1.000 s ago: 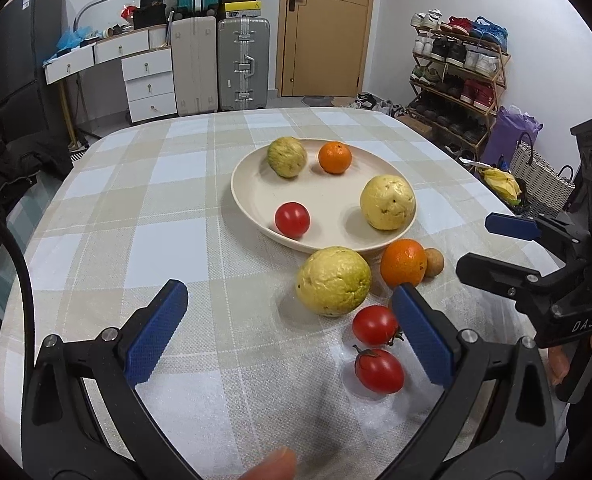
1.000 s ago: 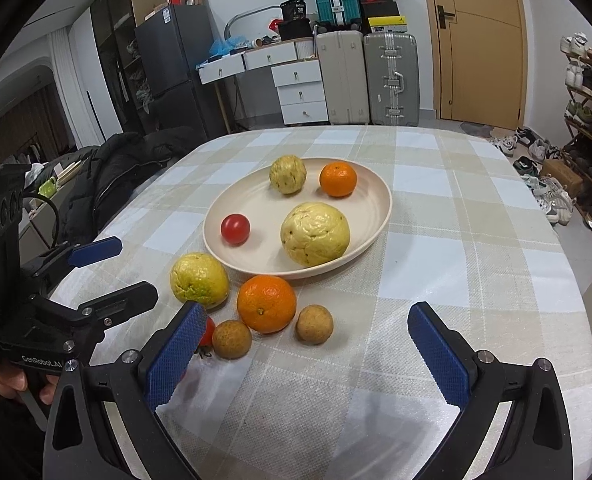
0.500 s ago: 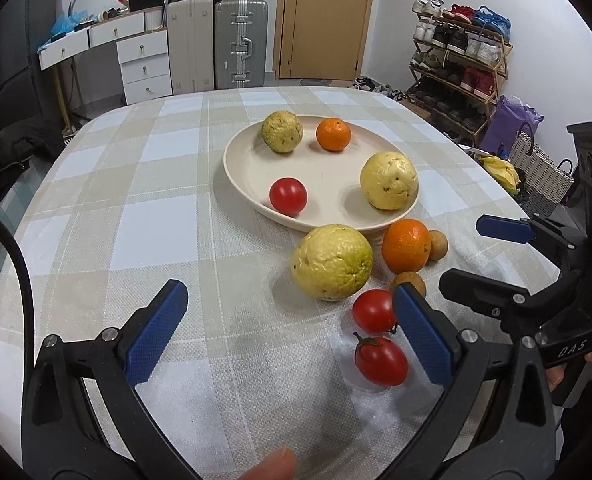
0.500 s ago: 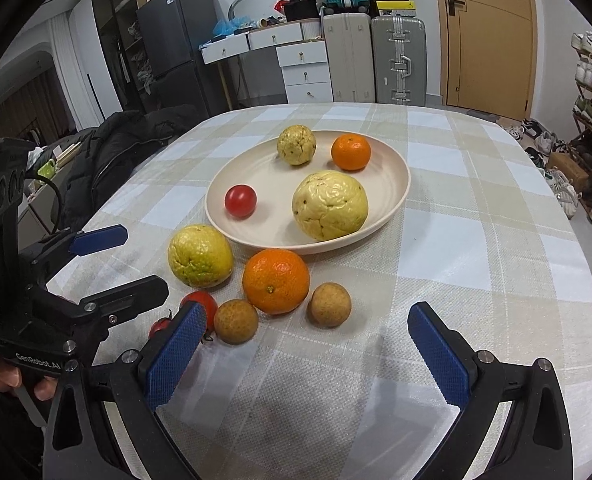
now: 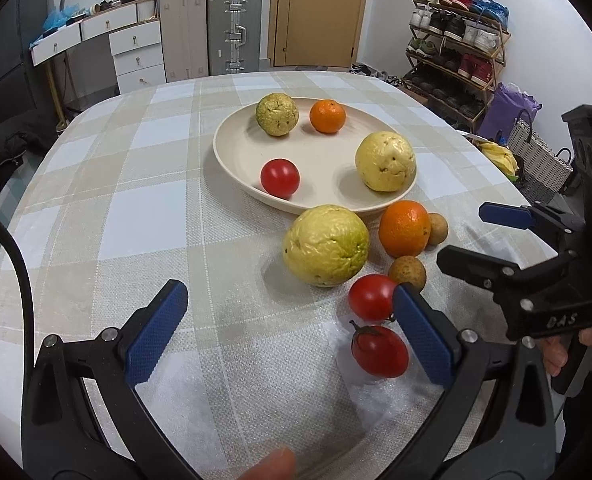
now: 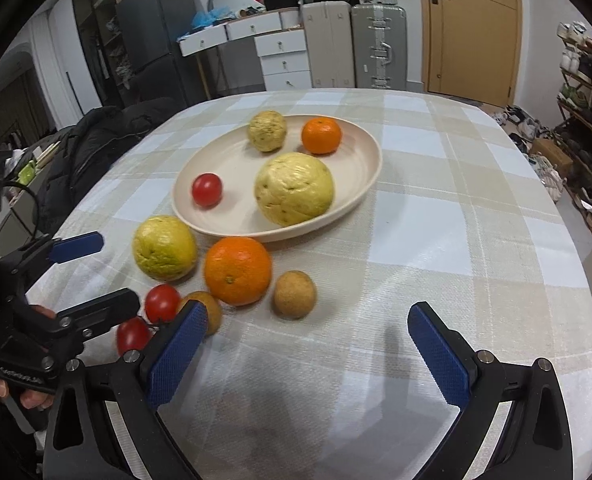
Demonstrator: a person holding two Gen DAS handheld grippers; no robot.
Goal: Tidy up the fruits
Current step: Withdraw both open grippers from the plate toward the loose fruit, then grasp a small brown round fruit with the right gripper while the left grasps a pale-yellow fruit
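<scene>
A cream plate point(image 5: 232, 148) point(image 6: 367, 168) on the checked tablecloth holds two yellow guavas, a small orange and a tomato. In front of it lie a large yellow guava point(image 5: 325, 246) point(image 6: 164, 248), an orange point(image 5: 403, 228) point(image 6: 238, 270), two brown longans point(image 5: 407, 272) point(image 6: 296, 294) and two tomatoes point(image 5: 379, 350) point(image 6: 162, 303). My left gripper point(image 5: 292, 336) is open and empty, just short of the tomatoes. My right gripper point(image 6: 307, 352) is open and empty, just short of the longans. Each gripper shows in the other's view.
The round table's edge point(image 6: 591, 320) curves close on the right. A dark jacket point(image 6: 92, 140) lies off the table's left side. Suitcases point(image 5: 232, 32), drawers and a shoe rack point(image 5: 455, 52) stand behind, away from the table.
Both grippers have moved forward and lower toward the loose fruit in front of the plate. Both stay open. No fruit has moved.
</scene>
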